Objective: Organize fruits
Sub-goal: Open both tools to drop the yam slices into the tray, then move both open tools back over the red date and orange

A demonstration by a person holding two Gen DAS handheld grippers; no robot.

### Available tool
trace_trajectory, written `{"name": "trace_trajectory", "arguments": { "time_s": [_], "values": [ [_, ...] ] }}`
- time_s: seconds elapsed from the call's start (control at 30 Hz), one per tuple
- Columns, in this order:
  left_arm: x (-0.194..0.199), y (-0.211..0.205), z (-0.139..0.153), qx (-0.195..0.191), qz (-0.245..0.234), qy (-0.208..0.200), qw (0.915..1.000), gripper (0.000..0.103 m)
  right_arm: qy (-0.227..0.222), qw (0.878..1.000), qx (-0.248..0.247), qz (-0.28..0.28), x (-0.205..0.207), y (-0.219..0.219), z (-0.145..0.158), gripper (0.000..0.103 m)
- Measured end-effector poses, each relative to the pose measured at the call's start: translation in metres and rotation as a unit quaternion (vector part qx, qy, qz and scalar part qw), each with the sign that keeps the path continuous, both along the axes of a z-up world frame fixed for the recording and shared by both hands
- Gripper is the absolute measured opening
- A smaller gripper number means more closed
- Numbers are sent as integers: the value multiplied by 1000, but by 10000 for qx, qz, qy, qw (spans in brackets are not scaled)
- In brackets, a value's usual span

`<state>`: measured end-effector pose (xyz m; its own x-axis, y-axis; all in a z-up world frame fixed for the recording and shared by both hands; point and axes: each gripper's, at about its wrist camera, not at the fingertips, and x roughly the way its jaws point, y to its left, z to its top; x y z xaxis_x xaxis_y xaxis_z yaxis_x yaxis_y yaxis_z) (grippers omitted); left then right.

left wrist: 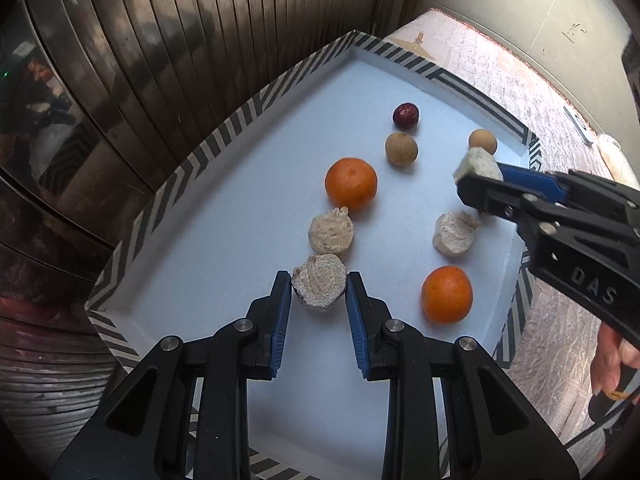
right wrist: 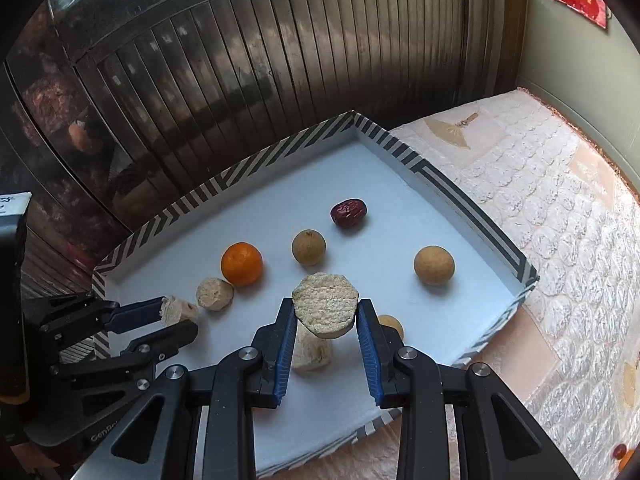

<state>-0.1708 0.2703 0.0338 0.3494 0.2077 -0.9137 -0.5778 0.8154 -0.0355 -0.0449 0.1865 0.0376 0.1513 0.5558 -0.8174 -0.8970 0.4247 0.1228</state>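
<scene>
left gripper (left wrist: 319, 292): fingers clamped on pale dried slice (left wrist: 319, 286), low at tray (left wrist: 224, 136) near-left | right gripper (right wrist: 325, 312): fingers gripping second slice (right wrist: 325, 310), lifted above tray, right side | oranges (left wrist: 351, 183), longans (left wrist: 401, 149), red date (left wrist: 405, 115) on tray floor

left gripper (left wrist: 319, 294): jaws closed on a pale chunk (left wrist: 319, 285) | right gripper (right wrist: 325, 316): clamping another pale piece (right wrist: 325, 310), raised

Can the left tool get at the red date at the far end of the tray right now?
Probably not yet. The left tool is shut on a pale chunk, and the red date lies far ahead, past another chunk, an orange and a longan.
</scene>
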Motion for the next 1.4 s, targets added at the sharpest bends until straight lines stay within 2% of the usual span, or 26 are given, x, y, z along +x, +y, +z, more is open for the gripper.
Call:
{"name": "trace_trajectory", "arguments": {
  "time_s": [0.37, 0.47, 0.53, 0.63, 0.83, 0.93, 1.2, 1.4],
  "values": [
    [10, 3, -7, -107, 18, -16, 9999, 27, 41, 9996, -273, 66, 15, 29, -22, 29],
    [11, 4, -7, -118, 17, -9, 9999, 35, 32, 9997, -233, 50, 16, 28, -25, 31],
    [11, 4, -5, -160, 59, -8, 9999, 52, 68, 9998, -172, 33, 17, 24, -23, 35],
    [12, 2, 1, -78, 84, -45, 9999, 57, 83, 10000, 25, -15, 16, 13, -14, 36],
    [27, -6, 20, 179, 50, -143, 9997, 57, 12, 9975, 503, -503, 16, -33, 11, 37],
    [42, -16, 30, 285, -75, -211, 9993, 57, 7, 9958, 507, -765, 22, -56, 14, 37],
    [94, -58, 38, 359, -732, -292, 9962, 57, -1, 9885, 491, -1432, 40, -117, 14, 37],
    [132, -105, 37, 286, -1346, -277, 9901, 57, 28, 9797, 436, -1959, 52, -172, 12, 37]
  ]
}}
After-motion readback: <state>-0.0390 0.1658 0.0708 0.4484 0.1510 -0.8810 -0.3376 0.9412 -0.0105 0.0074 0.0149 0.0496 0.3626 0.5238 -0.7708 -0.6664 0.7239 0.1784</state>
